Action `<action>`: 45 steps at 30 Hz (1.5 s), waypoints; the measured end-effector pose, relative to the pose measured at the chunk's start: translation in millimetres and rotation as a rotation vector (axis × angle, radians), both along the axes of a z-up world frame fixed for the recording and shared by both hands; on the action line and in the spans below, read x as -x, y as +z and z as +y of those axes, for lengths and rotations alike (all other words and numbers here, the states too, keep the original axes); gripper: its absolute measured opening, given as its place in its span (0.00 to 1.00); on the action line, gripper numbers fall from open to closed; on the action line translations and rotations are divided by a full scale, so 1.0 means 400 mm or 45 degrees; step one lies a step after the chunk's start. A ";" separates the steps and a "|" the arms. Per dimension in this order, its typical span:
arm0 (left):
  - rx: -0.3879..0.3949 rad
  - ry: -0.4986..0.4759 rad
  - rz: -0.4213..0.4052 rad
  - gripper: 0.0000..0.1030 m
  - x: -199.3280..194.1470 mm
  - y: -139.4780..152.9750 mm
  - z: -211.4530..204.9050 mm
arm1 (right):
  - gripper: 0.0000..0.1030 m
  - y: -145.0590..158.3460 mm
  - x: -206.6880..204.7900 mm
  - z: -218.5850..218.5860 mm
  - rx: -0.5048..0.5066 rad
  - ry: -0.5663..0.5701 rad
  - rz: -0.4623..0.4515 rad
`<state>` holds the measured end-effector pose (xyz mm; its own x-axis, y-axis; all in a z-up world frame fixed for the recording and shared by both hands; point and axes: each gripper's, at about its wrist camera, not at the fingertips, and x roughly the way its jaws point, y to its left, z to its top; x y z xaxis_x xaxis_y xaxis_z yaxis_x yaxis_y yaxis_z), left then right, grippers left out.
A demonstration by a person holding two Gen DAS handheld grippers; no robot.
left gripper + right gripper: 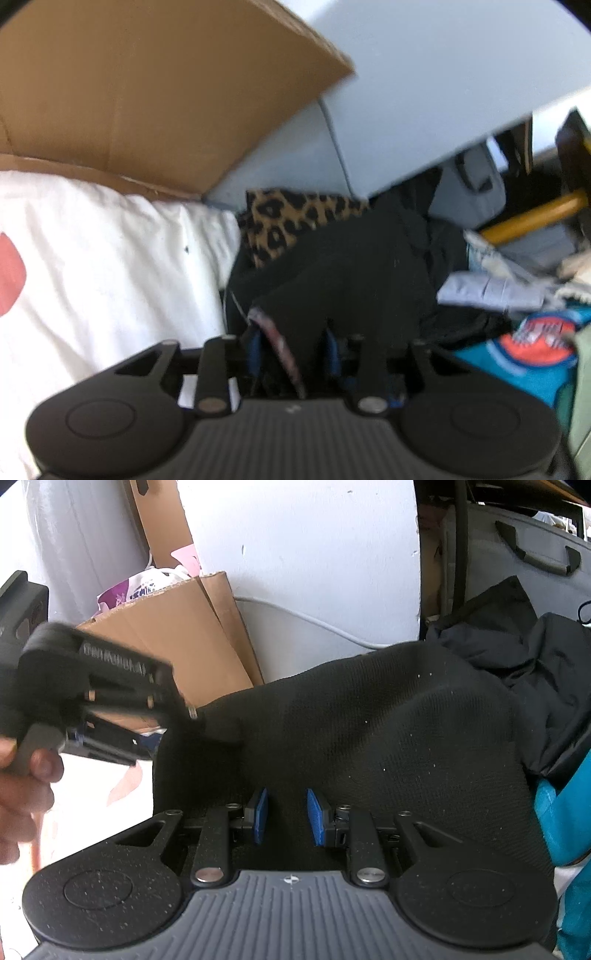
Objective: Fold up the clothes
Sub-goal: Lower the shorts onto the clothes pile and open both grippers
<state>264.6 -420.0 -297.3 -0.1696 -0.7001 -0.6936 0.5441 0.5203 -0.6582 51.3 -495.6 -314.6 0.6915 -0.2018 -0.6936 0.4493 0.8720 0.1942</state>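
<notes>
Left tongs (293,350) first: both blue pads are pinched on a bunched fold of the black garment (351,258), with a strip of red-patterned trim caught between them. The pads themselves are mostly buried in cloth, so only slivers of blue show.

Over to the right tongs (286,821): the black garment (369,720) fills the gap between the two blue pads and drapes up and away, pads closed in on the fabric. The weave hides where the edge of the cloth actually runs.

In the right wrist view the left tongs (192,712) appear at the left, blurred, biting the garment's far corner, the cloth stretched between the two tools. A hand (26,775) wraps that tool's handle, cut off by the frame edge.

Outward now. Left of the garment lies a white cloth (110,258) with a red patch, cropped at the frame. Behind it, a leopard-print item (288,221) peeks from under the black fabric. To the right, a jumble: a pale blue folded piece (491,291), a teal item with a round orange print (532,343), too smeared to read.

A cardboard box (147,92) leans against a pale wall (443,74). The right wrist view adds a white cable (314,622) along the wall and a grey bag with handles (535,557), partly behind dark clothing (535,657).
</notes>
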 end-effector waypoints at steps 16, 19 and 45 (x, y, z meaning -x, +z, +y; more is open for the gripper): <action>0.080 0.048 -0.220 0.13 0.009 0.041 -0.025 | 0.29 -0.004 0.009 0.004 0.008 0.001 -0.007; 0.129 0.101 -0.343 0.10 0.013 0.081 0.000 | 0.29 -0.004 0.008 0.004 0.003 -0.001 -0.008; -0.024 0.248 -0.025 0.71 -0.028 -0.037 -0.062 | 0.29 -0.004 0.004 0.001 -0.005 0.009 -0.005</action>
